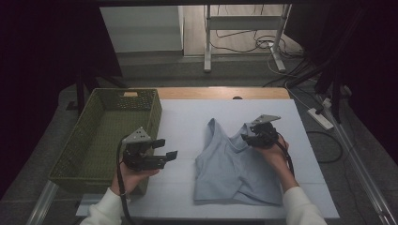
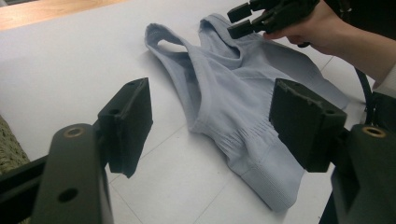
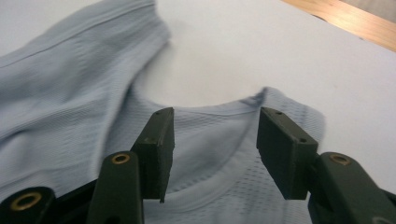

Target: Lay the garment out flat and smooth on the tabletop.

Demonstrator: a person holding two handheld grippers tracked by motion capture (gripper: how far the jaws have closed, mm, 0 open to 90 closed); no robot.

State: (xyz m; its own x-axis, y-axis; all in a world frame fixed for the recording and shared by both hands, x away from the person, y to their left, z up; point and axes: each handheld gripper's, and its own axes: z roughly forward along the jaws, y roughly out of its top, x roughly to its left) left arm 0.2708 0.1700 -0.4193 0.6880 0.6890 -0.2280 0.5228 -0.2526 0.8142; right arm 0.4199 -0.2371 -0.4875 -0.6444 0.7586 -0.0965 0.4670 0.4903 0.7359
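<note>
Since the pale blue top (image 1: 237,161) lying flat on the desk (image 1: 187,122) looks light and limp, pinch its neckline; the right hand-held gripper (image 1: 248,133) hovers spread above, probably not touching.

A top (image 1: 237,164) lies on the table (image 1: 183,122) right of centre in the high view, a basket (image 1: 105,101) at the left edge, a power strip (image 1: 320,118) on the floor at right.

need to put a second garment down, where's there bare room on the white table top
Free: the strip between the green basket and the blue top, though the left tool hovers there; also the far band up to the wooden edge. Crowded: around the top, where the right tool hovers.
</note>
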